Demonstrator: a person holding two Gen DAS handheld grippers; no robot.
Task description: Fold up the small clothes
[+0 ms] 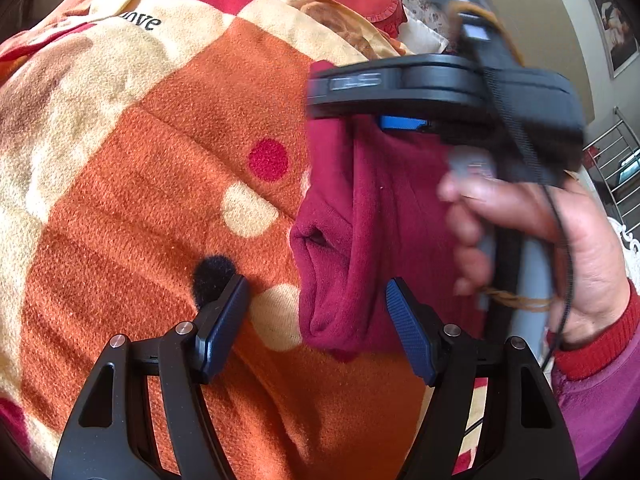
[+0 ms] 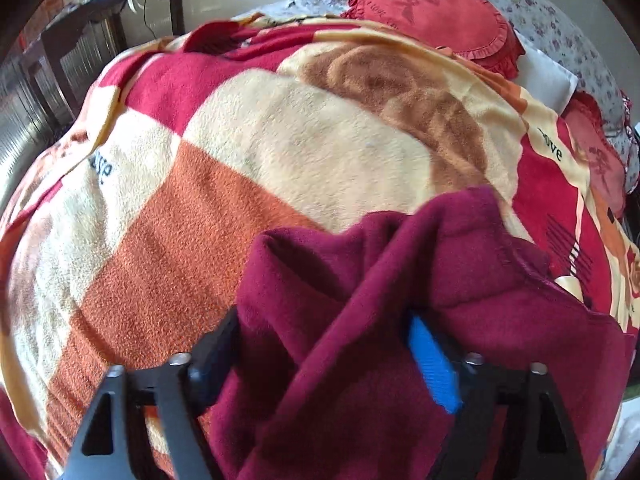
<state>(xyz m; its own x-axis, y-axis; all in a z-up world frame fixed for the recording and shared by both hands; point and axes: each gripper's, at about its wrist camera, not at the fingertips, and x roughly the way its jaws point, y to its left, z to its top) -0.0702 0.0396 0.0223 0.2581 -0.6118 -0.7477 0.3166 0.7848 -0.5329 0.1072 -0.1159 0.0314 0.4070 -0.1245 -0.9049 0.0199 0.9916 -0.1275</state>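
A maroon fleece garment (image 1: 360, 216) hangs bunched over the orange, cream and red blanket (image 1: 140, 200) on the bed. My right gripper (image 2: 320, 344) is shut on its upper part, and maroon cloth (image 2: 360, 288) fills the gap between both fingers. In the left wrist view one blue pad (image 1: 402, 123) of that gripper shows above the cloth, with a person's hand (image 1: 540, 248) on its handle. My left gripper (image 1: 316, 320) stands open low over the blanket. The garment's lower folds lie between its fingers, and its pads are not pressed on them.
A red frilled cushion (image 2: 432, 12) and a floral pillow (image 2: 560, 32) lie at the head of the bed. Dark furniture (image 2: 80, 48) stands at the far left. A metal railing (image 1: 612, 152) and a framed picture (image 1: 616, 36) are at the right.
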